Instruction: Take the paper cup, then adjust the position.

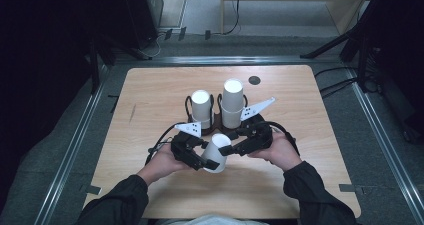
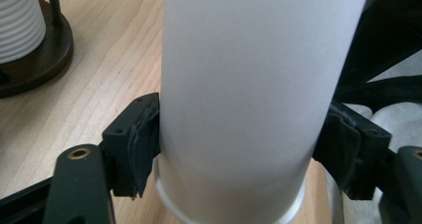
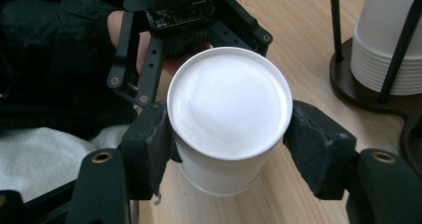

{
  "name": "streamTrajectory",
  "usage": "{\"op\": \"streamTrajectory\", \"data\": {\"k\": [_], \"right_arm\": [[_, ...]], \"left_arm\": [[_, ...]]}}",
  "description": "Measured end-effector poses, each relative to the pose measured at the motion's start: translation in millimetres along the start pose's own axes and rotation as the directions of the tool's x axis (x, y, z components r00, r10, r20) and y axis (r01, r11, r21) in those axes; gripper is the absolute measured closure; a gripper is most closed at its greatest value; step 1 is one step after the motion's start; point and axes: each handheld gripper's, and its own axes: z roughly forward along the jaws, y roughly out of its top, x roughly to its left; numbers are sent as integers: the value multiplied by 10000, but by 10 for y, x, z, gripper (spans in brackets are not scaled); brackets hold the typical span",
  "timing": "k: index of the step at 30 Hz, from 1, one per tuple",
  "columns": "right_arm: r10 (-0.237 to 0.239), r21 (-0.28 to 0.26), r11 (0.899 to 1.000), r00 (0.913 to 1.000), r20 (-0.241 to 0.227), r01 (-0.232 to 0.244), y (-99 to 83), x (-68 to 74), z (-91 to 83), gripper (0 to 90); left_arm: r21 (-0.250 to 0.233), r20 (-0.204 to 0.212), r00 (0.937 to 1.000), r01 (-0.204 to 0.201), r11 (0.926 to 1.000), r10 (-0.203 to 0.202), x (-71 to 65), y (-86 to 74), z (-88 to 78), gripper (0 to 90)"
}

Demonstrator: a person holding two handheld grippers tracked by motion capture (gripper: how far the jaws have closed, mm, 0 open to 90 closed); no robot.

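High view has the white paper cup (image 1: 216, 153) held tilted between both claws just above the worktop (image 1: 150, 90), base pointing up and away, rim down toward the person. The right claw (image 1: 229, 149) pinches it near the base, pads on both sides. The left claw (image 1: 200, 161) straddles the wall nearer the rim, pads about touching the sides, so I'd call that a grip too. Both are equally near. The cup's long axis runs between them. Behind sit the two cup stacks (image 1: 232, 104) in their holder. Can't tell whether it's one cup or two nested.
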Motion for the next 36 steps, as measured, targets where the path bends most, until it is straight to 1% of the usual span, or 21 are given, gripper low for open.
{"op": "streamTrajectory", "data": {"k": [3,4,6,7,8,10,11,12,13,15,16,17,19,20,22,24,29,30,32,33,36], "right_arm": [[117,8,9999,9999,49,-117,-1,-9,3,366],[98,54,9999,9999,76,-98,1,-12,9,363],[24,-51,10000,10000,89,-24,1,-15,16,298],[-52,-12,10000,9997,250,52,3,-14,11,284],[-52,-12,10000,9997,250,52,3,-14,11,284],[-220,34,9998,9992,348,219,-5,-13,-6,265],[-231,37,9997,9992,328,230,-13,-13,-16,265],[-283,42,9996,9990,347,282,-24,-18,-22,265],[-316,105,9995,9988,368,312,-38,-17,-27,265],[-522,380,9980,9971,554,502,-89,-18,-12,268],[-522,380,9980,9971,554,502,-89,-18,-12,268],[-665,546,9965,9952,719,626,-118,-20,11,269],[-646,581,9965,9951,744,603,-132,-17,20,269],[-726,618,9958,9944,773,679,-147,-20,25,269],[-667,631,9961,9950,739,620,-171,-19,31,270],[-748,660,9953,9947,705,702,-179,-15,37,270],[-727,756,9948,9951,673,676,-204,-15,57,270],[-708,765,9949,9953,656,657,-210,-19,61,270],[-654,820,9948,9957,654,599,-224,-26,74,269],[-654,820,9948,9957,654,599,-224,-26,74,269],[-670,861,9944,9956,658,612,-237,-19,82,268]], "left_arm": [[168,-128,9999,-35,9999,37,1,7,-6,274],[213,-86,10000,33,9998,-31,9,7,-8,277],[255,-91,9998,152,9996,-150,29,7,-18,279],[241,-116,9998,193,9995,-190,35,7,-26,279],[218,-108,9996,257,9994,-255,41,10,-40,279],[196,-201,9994,274,9994,-270,52,17,-84,279],[137,-131,9993,357,9993,-356,61,19,-108,279],[173,-232,9991,356,9992,-352,67,25,-136,279],[196,-374,9988,321,9993,-313,69,31,-170,279],[198,-363,9981,511,9985,-504,125,59,-250,279],[198,-363,9981,511,9985,-504,125,59,-250,279],[501,-413,9986,337,9982,-317,137,87,-268,279],[605,-366,9988,350,9976,-329,141,101,-273,280],[694,-230,9992,346,9970,-331,147,112,-280,280],[778,-98,9996,262,9966,-256,159,128,-293,279],[904,-90,9998,199,9957,-192,165,142,-298,279],[1156,276,9996,72,9933,-105,196,177,-297,279],[1324,387,9992,66,9912,-118,202,187,-286,279],[1683,382,9992,-192,9855,130,192,207,-252,279],[1853,492,9986,-275,9823,187,189,218,-236,279],[2097,639,9973,-489,9765,362,174,249,-197,279]]}}
